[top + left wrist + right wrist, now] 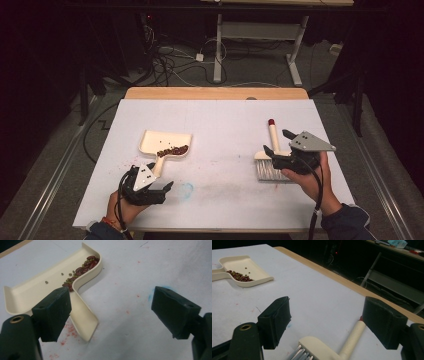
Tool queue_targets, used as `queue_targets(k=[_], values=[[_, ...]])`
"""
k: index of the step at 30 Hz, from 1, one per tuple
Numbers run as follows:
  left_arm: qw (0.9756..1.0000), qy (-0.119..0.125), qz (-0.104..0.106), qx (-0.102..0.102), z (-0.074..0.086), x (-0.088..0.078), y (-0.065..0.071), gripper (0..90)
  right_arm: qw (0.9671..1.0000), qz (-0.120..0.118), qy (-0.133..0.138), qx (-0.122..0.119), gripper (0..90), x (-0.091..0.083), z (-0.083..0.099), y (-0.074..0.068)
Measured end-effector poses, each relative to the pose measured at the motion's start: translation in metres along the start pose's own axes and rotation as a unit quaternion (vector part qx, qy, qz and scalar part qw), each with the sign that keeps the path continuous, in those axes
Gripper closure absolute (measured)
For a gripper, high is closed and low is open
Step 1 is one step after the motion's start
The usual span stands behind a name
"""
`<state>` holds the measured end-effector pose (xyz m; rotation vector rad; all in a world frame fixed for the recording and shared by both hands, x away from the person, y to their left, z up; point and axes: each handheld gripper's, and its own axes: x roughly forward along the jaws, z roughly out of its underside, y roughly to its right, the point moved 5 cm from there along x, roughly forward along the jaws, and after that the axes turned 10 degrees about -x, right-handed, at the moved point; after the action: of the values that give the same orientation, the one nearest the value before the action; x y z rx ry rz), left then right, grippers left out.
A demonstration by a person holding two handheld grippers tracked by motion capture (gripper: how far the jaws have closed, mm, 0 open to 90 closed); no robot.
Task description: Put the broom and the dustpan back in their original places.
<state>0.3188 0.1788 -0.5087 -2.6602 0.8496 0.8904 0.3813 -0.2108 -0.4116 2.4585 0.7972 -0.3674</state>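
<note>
A cream plastic dustpan [165,144] lay on the white desk [225,125], a little left of the middle of the high view, with a small heap of red and green beans [173,150] piled at its back wall. Its flat handle ran down and to the left toward the left gripper [150,187], which sat at the lower left of the frame with its jaws wide open and nothing in them. In the left gripper view the handle tip [86,327] lay on the desk just beside the left jaw, not yet between the two jaws. At the right of the high view a cream hand brush with pale bristles [270,167] lay on the desk, its long handle with a red tip pointing up the frame. The right gripper [282,150] hung over the brush head, jaws spread wide and holding nothing. In the right gripper view the brush handle [352,338] ran up between the two jaws toward the right one. The left gripper was the nearer one to the dustpan, so it looked best placed to slide over and close on the handle along its thin sides.
</note>
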Motion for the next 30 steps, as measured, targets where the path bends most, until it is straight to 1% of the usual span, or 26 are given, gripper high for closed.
queue_targets(k=[5, 8, 12, 13, 16, 18, 21, 23, 28, 29, 30], values=[[1.0000, -0.001, 0.001, 0.002, 0.000, 0.000, 0.001, 16.1, 0.9999, 0.006, -0.005, -0.009, 23.1, -0.003, 0.005, -0.002], [1.0000, -0.002, 0.001, 0.003, 0.001, 0.000, 0.000, 16.1, 0.9998, 0.014, 0.006, -0.012, 23.9, -0.008, 0.007, -0.001], [1.0000, -0.003, 0.001, 0.004, 0.001, 0.000, 0.001, 16.1, 0.9999, 0.010, 0.007, -0.009, 23.5, -0.012, 0.010, -0.002], [1.0000, -0.003, 0.001, 0.005, 0.001, 0.001, 0.001, 16.1, 0.9999, 0.009, 0.005, -0.012, 23.3, -0.013, 0.012, -0.003], [1.0000, -0.003, 0.001, 0.005, 0.001, 0.001, 0.001, 16.0, 0.9998, 0.012, 0.000, -0.017, 23.2, -0.013, 0.016, -0.004], [1.0000, -0.005, 0.001, 0.007, 0.001, 0.001, 0.001, 16.0, 0.9997, 0.015, 0.001, -0.020, 23.4, -0.014, 0.018, -0.004], [1.0000, -0.005, 0.001, 0.008, 0.001, 0.001, 0.001, 16.1, 0.9996, 0.021, 0.006, -0.018, 23.6, -0.017, 0.020, -0.006], [0.9999, -0.005, 0.001, 0.009, 0.001, 0.001, 0.002, 16.1, 0.9996, 0.021, 0.008, -0.020, 23.7, -0.018, 0.023, -0.007], [0.9999, -0.006, 0.002, 0.010, 0.001, 0.001, 0.002, 16.1, 0.9995, 0.020, 0.001, -0.024, 23.6, -0.019, 0.031, -0.010], [0.9999, -0.007, 0.002, 0.011, 0.001, 0.001, 0.002, 16.1, 0.9995, 0.022, 0.003, -0.024, 23.7, -0.020, 0.032, -0.010], [0.9998, -0.003, 0.001, 0.017, 0.000, 0.002, 0.002, 16.1, 0.9994, 0.023, 0.005, -0.024, 23.8, -0.021, 0.034, -0.011]])
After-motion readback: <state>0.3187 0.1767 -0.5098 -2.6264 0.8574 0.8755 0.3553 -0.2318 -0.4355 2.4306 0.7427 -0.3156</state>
